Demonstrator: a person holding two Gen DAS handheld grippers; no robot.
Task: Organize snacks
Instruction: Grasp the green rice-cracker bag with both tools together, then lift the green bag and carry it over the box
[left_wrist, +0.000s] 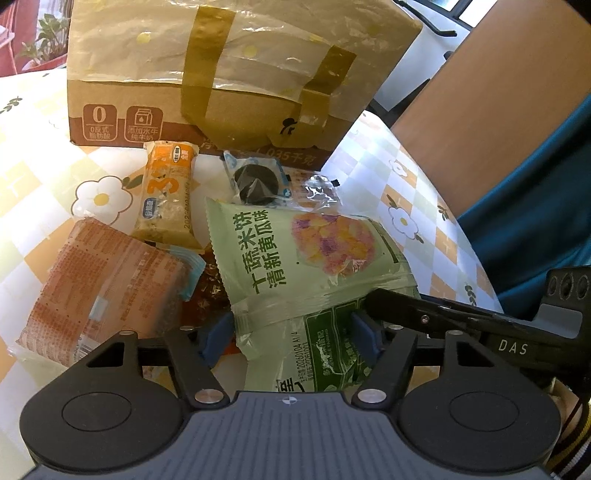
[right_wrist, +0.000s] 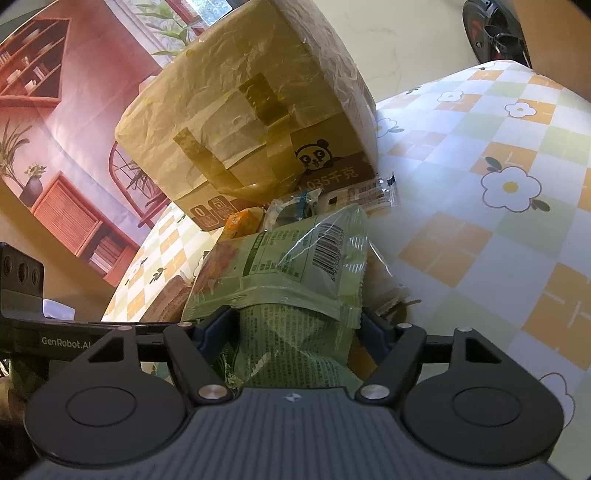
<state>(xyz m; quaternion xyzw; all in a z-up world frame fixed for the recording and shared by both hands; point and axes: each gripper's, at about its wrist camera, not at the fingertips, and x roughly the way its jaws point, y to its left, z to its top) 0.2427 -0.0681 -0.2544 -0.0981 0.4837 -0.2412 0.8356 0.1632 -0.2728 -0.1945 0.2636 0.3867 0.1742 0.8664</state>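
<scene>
Orange packet (left_wrist: 99, 284): seen at nine o'clock on the tablecloth (left_wrist: 424, 192).
Left gripper (left_wrist: 291, 332): closed on the green snack bag (left_wrist: 306, 254), at six o'clock.
Right gripper (right_wrist: 295, 328): clamped on the same green snack bag.
Cardboard box (left_wrist: 221, 70): at twelve o'clock.

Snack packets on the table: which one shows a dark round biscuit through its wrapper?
The blue-and-white packet just before the cardboard box; the others are opaque.
</scene>
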